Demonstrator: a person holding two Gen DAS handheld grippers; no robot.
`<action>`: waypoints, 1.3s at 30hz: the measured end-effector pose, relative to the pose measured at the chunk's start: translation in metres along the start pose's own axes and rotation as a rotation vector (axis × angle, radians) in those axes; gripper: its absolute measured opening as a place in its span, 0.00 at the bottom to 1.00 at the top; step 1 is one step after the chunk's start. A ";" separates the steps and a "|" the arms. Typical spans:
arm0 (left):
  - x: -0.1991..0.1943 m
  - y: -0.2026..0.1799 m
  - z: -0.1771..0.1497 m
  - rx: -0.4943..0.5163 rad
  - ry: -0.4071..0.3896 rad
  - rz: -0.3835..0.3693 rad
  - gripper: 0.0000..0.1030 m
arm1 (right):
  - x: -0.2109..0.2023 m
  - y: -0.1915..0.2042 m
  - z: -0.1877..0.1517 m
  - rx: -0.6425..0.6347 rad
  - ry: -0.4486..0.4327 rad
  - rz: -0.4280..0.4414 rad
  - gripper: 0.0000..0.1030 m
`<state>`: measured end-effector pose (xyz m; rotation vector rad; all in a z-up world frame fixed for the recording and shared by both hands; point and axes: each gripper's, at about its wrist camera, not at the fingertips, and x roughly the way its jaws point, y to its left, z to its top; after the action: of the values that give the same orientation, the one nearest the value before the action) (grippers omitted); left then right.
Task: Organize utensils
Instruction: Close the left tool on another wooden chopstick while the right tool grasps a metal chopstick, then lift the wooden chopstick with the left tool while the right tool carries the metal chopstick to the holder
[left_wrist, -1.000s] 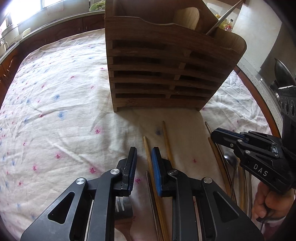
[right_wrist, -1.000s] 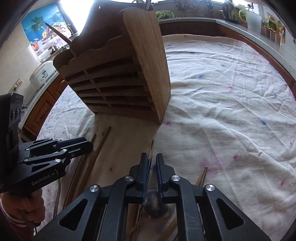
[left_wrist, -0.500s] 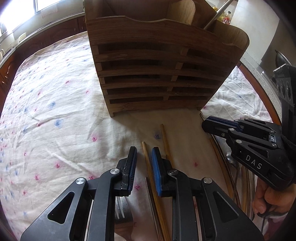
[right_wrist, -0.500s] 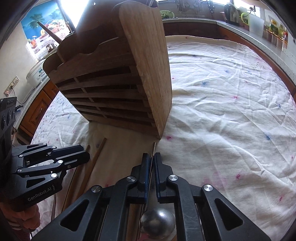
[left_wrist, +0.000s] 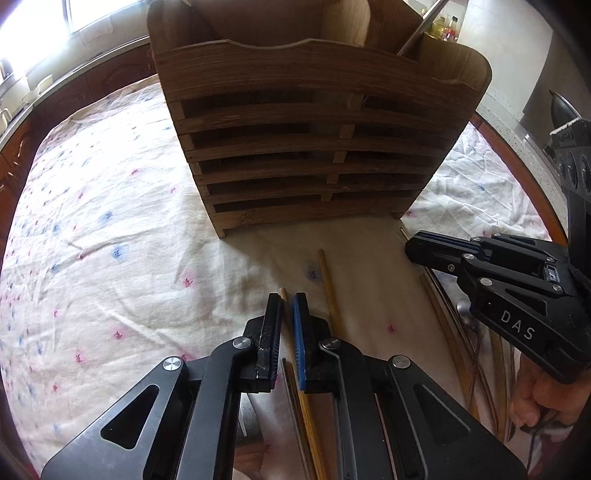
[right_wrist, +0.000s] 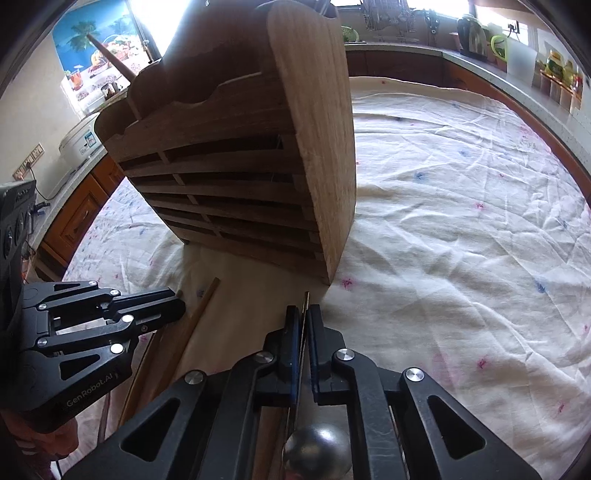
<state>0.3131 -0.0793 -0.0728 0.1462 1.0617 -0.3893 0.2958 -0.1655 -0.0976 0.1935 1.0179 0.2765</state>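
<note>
Right wrist view | my right gripper (right_wrist: 303, 332) clenched a metal spoon (right_wrist: 303, 369) | keep handle vertical entering bamboo utensil rack (right_wrist: 258, 147).

wooden rack (left_wrist: 314, 147) on tablecloth (left_wrist: 110, 240), chopsticks (left_wrist: 328, 284) before it

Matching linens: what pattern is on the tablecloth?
White tablecloth scattered with small pink and blue marks; clearest in the right wrist view.

Bright window (left_wrist: 55, 29) at ten o'clock; wooden cabinets (right_wrist: 74, 218) line the counter; tropical poster (right_wrist: 92, 48) on the left wall.
</note>
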 end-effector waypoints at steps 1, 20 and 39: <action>-0.004 0.003 -0.001 -0.004 -0.007 -0.004 0.05 | -0.004 -0.001 -0.001 0.008 -0.008 0.013 0.04; -0.163 0.010 -0.034 -0.045 -0.312 -0.130 0.04 | -0.143 0.008 -0.010 0.016 -0.271 0.096 0.04; -0.235 0.016 -0.052 -0.109 -0.523 -0.141 0.04 | -0.225 0.019 -0.023 -0.004 -0.477 0.060 0.04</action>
<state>0.1760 0.0077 0.1057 -0.1259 0.5750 -0.4644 0.1621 -0.2176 0.0788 0.2712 0.5392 0.2699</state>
